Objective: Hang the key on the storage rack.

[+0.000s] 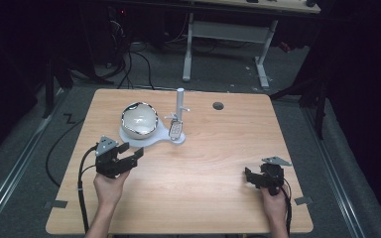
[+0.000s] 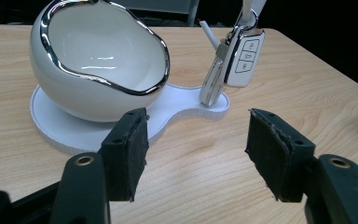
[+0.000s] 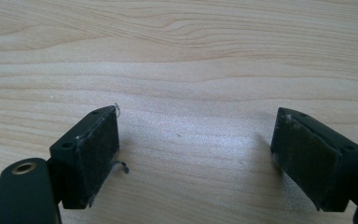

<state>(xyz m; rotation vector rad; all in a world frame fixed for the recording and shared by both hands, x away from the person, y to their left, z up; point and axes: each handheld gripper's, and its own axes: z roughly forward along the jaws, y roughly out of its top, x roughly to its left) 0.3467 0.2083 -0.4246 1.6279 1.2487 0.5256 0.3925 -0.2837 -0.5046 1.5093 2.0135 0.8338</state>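
A white bowl with a chrome rim (image 1: 139, 119) (image 2: 98, 70) sits on a white stand base (image 1: 155, 139) (image 2: 177, 107) with an upright post (image 1: 180, 101). A car key fob (image 1: 176, 129) (image 2: 242, 56) and a metal key (image 2: 213, 77) hang from the post. My left gripper (image 1: 131, 152) (image 2: 198, 151) is open just in front of the base, with nothing between its jaws. My right gripper (image 1: 250, 177) (image 3: 198, 156) is open low over bare wood at the table's front right.
The wooden table (image 1: 208, 163) has a round cable hole (image 1: 218, 105) near its far edge. Cables trail from both grippers off the front edge. Beyond the table stand a desk frame (image 1: 225, 34) and floor cables.
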